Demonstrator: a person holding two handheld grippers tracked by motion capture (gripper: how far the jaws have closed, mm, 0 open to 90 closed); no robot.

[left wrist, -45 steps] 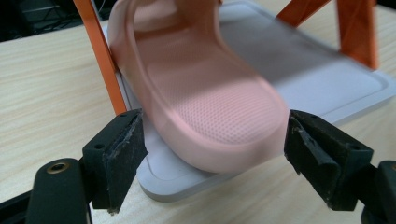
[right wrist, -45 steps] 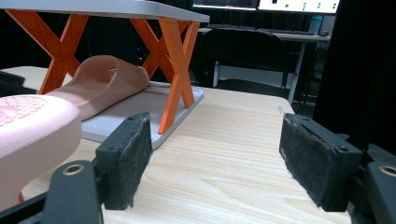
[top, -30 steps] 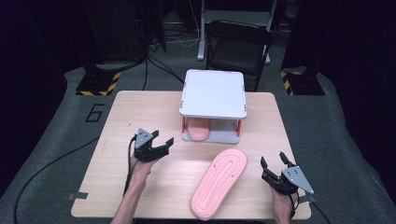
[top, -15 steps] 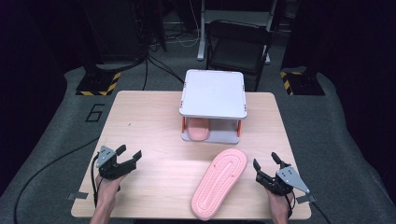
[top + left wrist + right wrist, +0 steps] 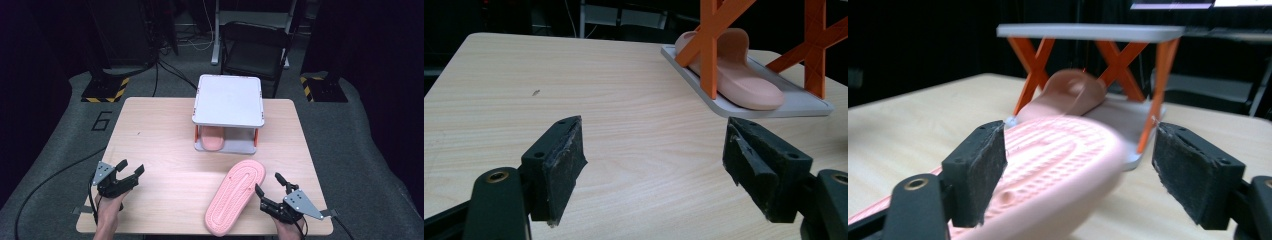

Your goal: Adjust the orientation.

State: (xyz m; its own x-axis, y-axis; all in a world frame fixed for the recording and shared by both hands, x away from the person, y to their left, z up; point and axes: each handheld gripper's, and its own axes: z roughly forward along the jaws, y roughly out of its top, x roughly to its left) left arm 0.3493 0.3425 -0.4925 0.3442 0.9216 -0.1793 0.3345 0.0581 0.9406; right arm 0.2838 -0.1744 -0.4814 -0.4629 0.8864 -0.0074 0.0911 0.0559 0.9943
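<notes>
High view first: the left gripper sits at the table's left edge, jaws wide apart and empty, out of the way. A pink slipper lies upside down near the front. The right gripper, jaws just opened wide, sits beside it, maybe ready to grab it for the rack, where its twin waits.

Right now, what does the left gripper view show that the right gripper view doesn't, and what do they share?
Left gripper view alone: a small dark speck on the bare table, with nothing between the left gripper pads. Right gripper view alone: the sole-up pink slipper lying between the right gripper pads, untouched, and the rack's white top shelf. Shared: the orange-legged rack with the other slipper on its lower tray.
</notes>
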